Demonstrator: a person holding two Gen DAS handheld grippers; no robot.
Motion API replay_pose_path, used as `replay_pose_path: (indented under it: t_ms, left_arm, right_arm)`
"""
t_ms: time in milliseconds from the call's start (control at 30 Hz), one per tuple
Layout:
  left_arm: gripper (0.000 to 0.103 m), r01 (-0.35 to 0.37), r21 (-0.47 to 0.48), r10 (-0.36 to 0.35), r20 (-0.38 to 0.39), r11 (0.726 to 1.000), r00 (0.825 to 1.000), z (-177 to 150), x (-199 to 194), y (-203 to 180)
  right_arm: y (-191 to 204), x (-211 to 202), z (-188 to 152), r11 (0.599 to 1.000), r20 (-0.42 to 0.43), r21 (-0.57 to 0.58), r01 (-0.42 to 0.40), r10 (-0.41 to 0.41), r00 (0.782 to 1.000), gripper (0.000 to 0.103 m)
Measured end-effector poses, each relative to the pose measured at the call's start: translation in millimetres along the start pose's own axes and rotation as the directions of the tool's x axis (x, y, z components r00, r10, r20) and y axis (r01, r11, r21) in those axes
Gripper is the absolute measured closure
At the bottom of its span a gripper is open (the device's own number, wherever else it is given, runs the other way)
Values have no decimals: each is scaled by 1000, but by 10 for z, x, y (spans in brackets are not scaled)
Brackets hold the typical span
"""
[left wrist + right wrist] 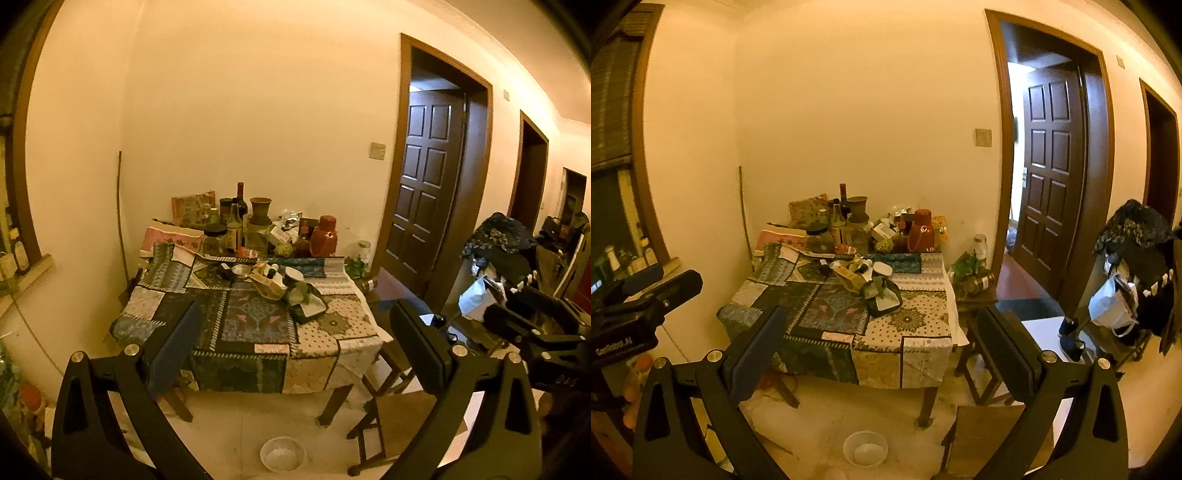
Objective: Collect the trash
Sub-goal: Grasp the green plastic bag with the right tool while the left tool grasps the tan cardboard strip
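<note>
— Left wrist view: where is the trash?

— On the far table (236,328), a crumpled heap (295,291) past the middle. My left gripper (295,343) and right gripper (886,343) both gape wide, holding nothing, well short of it.

— Which is nearer?

— I cannot tell. The small bits blur together.

Crumpled litter (280,284) mid-table

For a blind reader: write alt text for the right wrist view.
An open gripper points at a table with a patchwork cloth, cluttered with bottles and a red flask. A bowl sits on the floor; a brown door stands ajar.
</note>
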State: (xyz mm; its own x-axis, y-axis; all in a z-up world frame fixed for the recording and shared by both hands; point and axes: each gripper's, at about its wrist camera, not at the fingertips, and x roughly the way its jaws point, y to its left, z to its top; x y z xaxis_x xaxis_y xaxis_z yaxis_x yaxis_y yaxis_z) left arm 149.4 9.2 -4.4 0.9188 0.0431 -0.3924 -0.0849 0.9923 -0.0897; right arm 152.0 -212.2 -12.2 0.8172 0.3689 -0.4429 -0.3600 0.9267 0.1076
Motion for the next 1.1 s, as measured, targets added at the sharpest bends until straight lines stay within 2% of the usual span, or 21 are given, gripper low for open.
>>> replay_pose_path:
  t_ms: [200, 400, 500, 600, 833, 967, 1100]
  left_arm:
    - [1, 8, -23, -8, -14, 1000, 1000, 203, 750, 408]
    - [7, 22, -18, -23, -75, 1000, 997, 431, 1491, 772]
    - [11, 27, 9, -26, -122, 1000, 992, 491, 1863, 927]
    - [11, 21, 23, -17, -155, 1000, 988, 508, 2196, 1027]
    - [11, 23, -23, -29, -279, 999, 960, 409, 3032, 1192]
    - [11, -10, -87, -19, -331, 996, 943, 338, 3464, 1263]
    - [11, -63, -119, 14, -374, 991, 927, 296, 3816, 1267]
  right_arm:
    - [8, 632, 154, 999, -58, 44, 26, -24, 998, 0]
    - [128, 1313, 346, 995, -131, 79, 60, -49, 990, 0]
    - [184, 1627, 380, 992, -166, 94, 82, -66, 984, 0]
    - [201, 1916, 366, 990, -215, 117, 85, -58, 975, 0]
    - [91, 2670, 289, 983, -348, 169, 72, -9, 937, 0]
    - [-36, 3153, 251, 980, -415, 195, 43, 42, 909, 0]
    - [-179, 3739, 222, 977, -483, 215, 0, 106, 869, 0]
